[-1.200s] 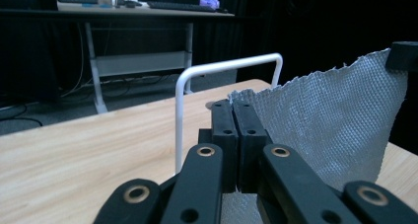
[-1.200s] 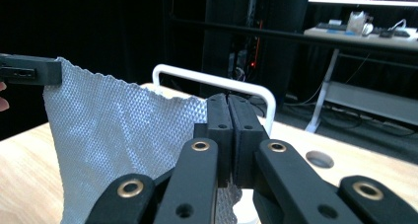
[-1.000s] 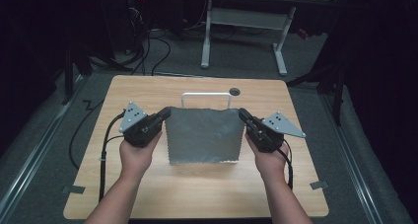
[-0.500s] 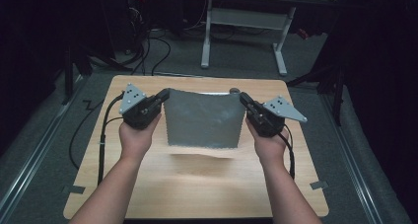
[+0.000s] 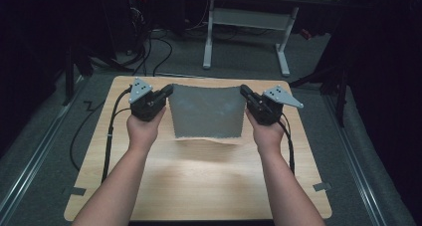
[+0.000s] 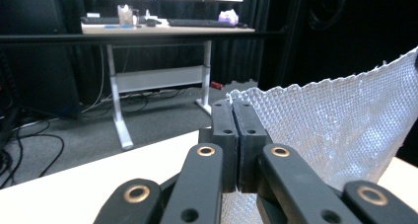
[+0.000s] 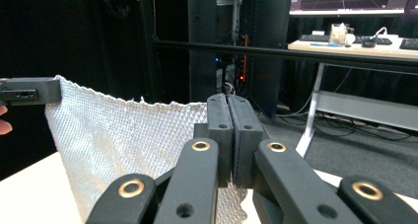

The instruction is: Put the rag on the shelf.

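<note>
- While it carries nothing else, the wooden table lies well beneath the grey cloth, which hangs stretched over the table's far half with its lower edge lifted off the wood.
- Judging by its sag and waffle weave, the cloth is light, soft and floppy; the top corners are the sensible hold, kept taut.
- The left gripper has its jaws clamped tight on the top left corner; the right gripper likewise pinches the top right.
- Compared with a second ago, both hands have carried the cloth farther from the person.
</note>
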Motion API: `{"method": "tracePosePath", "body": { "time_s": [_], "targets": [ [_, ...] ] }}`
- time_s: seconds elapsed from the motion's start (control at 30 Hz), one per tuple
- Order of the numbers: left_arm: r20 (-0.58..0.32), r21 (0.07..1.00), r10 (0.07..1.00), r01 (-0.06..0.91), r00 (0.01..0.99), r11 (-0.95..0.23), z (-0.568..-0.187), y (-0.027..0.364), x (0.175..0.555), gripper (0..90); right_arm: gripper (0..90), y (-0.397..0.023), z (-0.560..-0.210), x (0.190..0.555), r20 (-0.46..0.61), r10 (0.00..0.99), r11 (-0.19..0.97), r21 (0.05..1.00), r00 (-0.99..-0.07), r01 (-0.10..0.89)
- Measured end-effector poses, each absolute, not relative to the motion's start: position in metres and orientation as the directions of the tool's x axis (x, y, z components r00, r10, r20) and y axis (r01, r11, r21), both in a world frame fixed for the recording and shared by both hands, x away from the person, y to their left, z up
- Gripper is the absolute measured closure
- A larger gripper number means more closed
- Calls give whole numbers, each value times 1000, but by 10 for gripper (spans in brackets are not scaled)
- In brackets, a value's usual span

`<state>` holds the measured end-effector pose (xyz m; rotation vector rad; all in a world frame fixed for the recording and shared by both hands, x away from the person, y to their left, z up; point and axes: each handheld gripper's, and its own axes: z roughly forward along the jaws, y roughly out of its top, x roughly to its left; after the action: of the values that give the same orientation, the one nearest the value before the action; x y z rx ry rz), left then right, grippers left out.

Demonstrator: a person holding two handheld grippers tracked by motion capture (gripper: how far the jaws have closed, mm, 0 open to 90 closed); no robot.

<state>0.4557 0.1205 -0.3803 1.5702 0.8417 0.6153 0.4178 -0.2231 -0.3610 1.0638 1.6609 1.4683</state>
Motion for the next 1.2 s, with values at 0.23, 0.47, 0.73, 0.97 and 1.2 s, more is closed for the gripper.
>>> {"method": "tracePosePath", "body": {
  "time_s": [0.23, 0.47, 0.73, 0.97, 1.2],
  "targets": [
    [-84, 977, 810, 209, 580, -48, -383, 118, 476, 896, 895, -222, -363, 443, 53, 900, 28, 983, -433, 180],
    [-102, 957, 807, 279, 582, -81, -403, 111, 499, 896, 895, -226, -378, 466, 67, 909, 41, 968, -411, 249],
    [-100, 936, 785, 325, 611, -133, -418, 103, 506, 896, 895, -232, -394, 477, 54, 920, 71, 951, -389, 300],
    [-114, 926, 780, 351, 615, -141, -432, 105, 504, 896, 894, -229, -408, 485, 41, 923, 102, 932, -382, 348],
    [-139, 909, 774, 390, 617, -147, -449, 108, 503, 896, 895, -227, -421, 487, 67, 915, 101, 916, -398, 388]
  ]
}}
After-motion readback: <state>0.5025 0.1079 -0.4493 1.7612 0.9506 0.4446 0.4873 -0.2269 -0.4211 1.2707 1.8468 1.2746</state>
